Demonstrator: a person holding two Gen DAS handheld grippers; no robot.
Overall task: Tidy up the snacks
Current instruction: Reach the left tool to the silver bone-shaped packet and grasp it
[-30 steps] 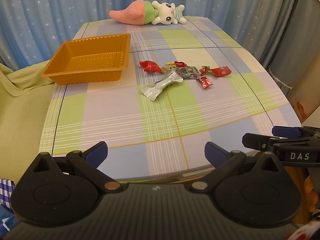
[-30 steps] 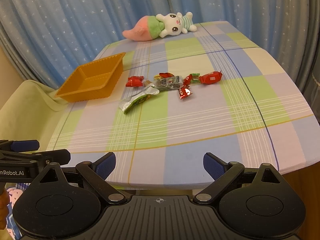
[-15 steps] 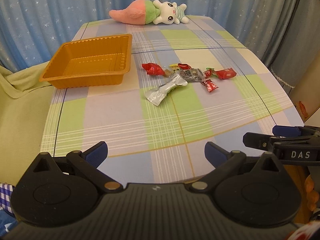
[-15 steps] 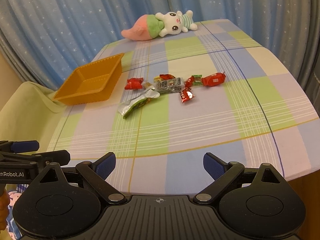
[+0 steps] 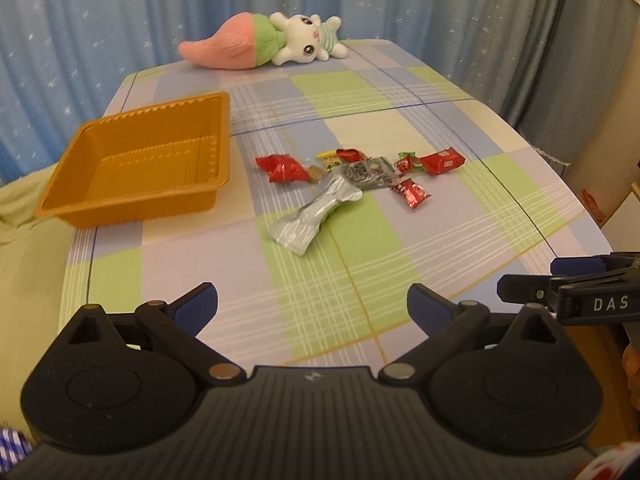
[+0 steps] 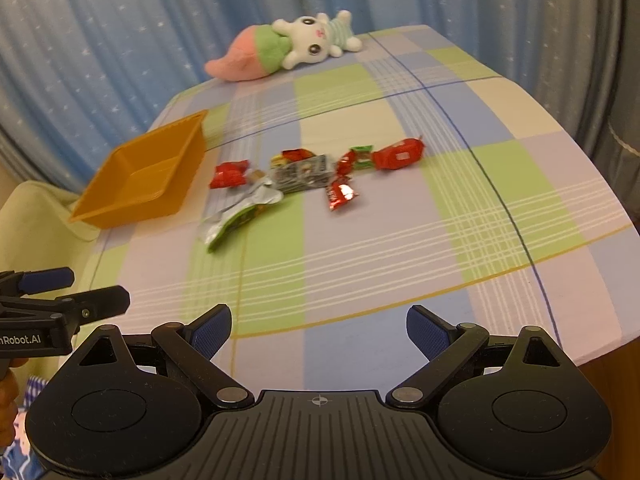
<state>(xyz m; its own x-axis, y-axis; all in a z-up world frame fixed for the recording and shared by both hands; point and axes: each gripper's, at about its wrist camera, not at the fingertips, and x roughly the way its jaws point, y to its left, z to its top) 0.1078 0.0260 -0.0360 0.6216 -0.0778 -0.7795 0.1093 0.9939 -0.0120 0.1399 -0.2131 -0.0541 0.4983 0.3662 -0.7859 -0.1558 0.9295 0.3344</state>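
Both tongs, left (image 5: 312,304) & right (image 6: 319,326), spread, empty; snacks (image 5: 360,172) well ahead, near tray (image 5: 132,196).

We look forward from both wrist cameras, low over the near edge of the checked table (image 5: 360,240), toward the far curtain (image 5: 120,20). Our left view sits left, our right view right, each catching the other gripper at its edge: right gripper (image 5: 568,284), left gripper (image 6: 68,292). Both share the orange tray (image 5: 132,184), snack pile (image 6: 304,176) and plush toy (image 6: 296,48), mid-distance.
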